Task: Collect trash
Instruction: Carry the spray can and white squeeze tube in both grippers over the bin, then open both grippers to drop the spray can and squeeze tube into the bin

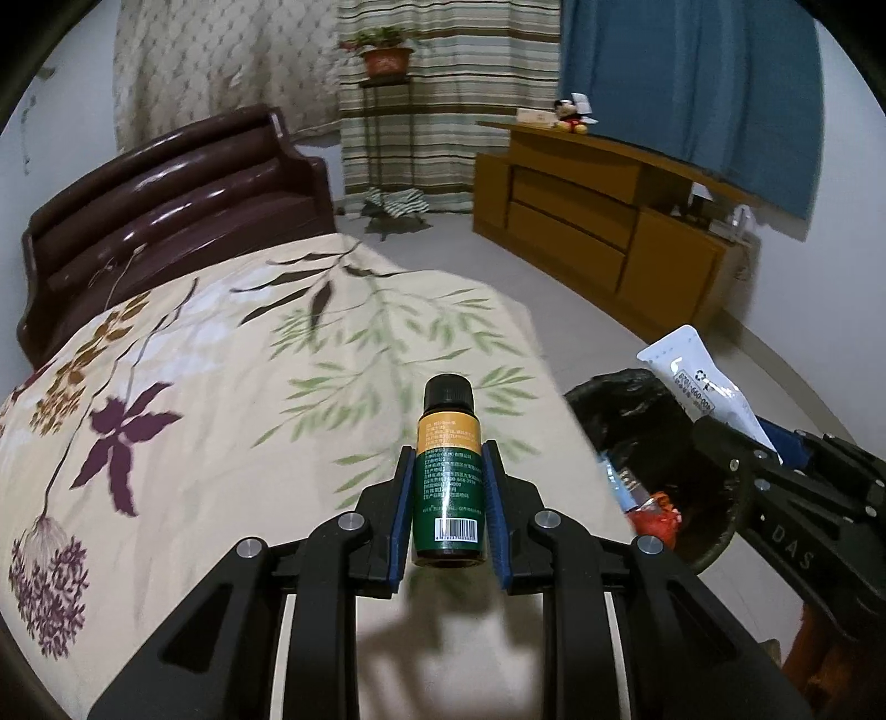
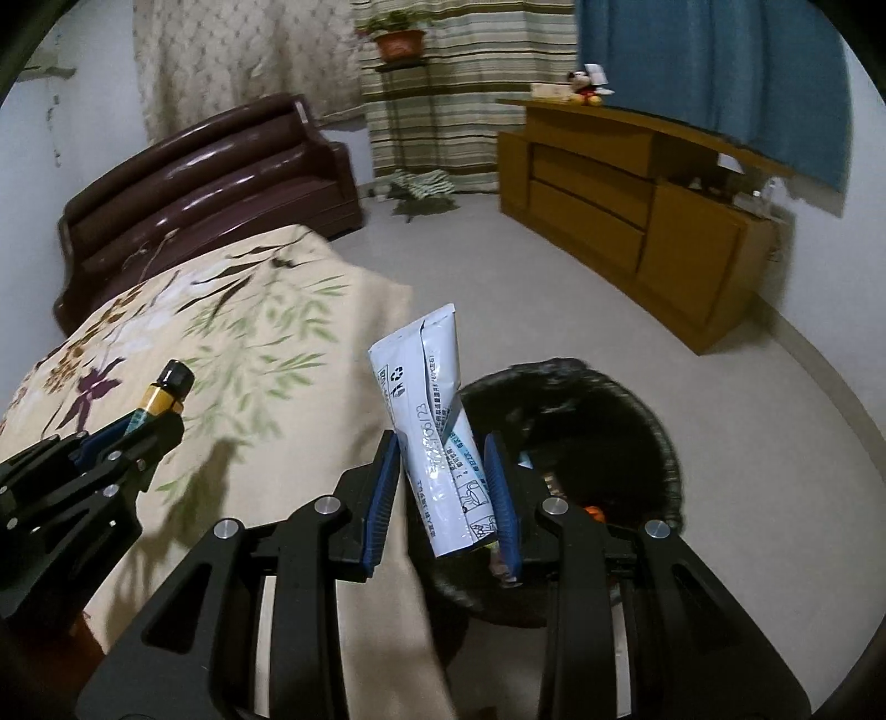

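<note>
My left gripper [image 1: 447, 451] is shut on a small dark green bottle [image 1: 447, 471] with a yellow label band and a black cap, held over the edge of the floral bedspread [image 1: 194, 399]. In the right wrist view that gripper [image 2: 160, 412] and the bottle [image 2: 163, 393] show at the left. My right gripper [image 2: 443, 448] is shut on a squeezed white tube [image 2: 437, 421], which hangs above the near rim of a round bin lined with a black bag [image 2: 659, 437]. From the left wrist, the tube [image 1: 703, 382], the right gripper [image 1: 775, 454] and the bin [image 1: 637, 410] sit at the right.
The bin holds some wrappers, one orange-red [image 1: 656, 512]. A dark brown headboard [image 1: 166, 188] stands behind the bed. A wooden cabinet [image 2: 637, 205] lines the right wall, and a plant stand [image 2: 398, 50] stands by the curtains. Pale bare floor [image 2: 526, 299] lies between bed and cabinet.
</note>
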Action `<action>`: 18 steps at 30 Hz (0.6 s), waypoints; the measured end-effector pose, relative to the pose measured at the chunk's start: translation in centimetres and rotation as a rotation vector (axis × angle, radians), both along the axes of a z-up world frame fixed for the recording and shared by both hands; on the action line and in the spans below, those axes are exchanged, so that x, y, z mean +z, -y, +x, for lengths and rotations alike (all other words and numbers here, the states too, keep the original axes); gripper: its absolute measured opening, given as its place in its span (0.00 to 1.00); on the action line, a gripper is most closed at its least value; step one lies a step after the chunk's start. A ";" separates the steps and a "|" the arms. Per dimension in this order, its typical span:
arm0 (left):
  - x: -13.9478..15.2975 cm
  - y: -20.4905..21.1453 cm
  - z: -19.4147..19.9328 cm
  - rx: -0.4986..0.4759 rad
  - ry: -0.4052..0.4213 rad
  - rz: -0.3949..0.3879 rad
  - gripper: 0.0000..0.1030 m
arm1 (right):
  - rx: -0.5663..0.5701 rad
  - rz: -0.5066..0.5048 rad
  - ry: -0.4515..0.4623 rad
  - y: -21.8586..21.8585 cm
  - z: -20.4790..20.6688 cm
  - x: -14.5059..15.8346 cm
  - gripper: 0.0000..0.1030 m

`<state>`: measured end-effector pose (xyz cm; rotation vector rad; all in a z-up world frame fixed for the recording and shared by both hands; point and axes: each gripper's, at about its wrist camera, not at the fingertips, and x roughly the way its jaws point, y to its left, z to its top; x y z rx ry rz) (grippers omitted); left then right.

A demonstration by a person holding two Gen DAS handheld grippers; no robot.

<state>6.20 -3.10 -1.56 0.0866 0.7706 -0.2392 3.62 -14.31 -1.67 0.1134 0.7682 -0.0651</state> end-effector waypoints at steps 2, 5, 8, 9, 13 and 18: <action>-0.1 1.0 0.3 -0.023 -0.002 -0.002 0.24 | -0.024 -0.001 0.002 0.9 -0.1 0.0 0.30; -0.2 2.4 0.6 -0.053 0.003 -0.001 0.24 | -0.054 -0.011 0.006 1.9 -0.1 0.0 0.30; -0.3 4.0 1.0 -0.088 0.007 0.000 0.24 | -0.077 -0.018 0.008 2.7 -0.1 -0.1 0.30; -0.3 4.4 1.1 -0.097 0.008 0.000 0.24 | -0.083 -0.019 0.008 2.8 0.0 -0.1 0.30; -0.4 6.0 1.5 -0.124 0.013 -0.002 0.24 | -0.105 -0.026 0.011 3.4 0.1 -0.2 0.30; -0.7 7.7 2.1 -0.147 0.011 0.003 0.23 | -0.129 -0.026 0.003 4.3 0.4 -0.8 0.30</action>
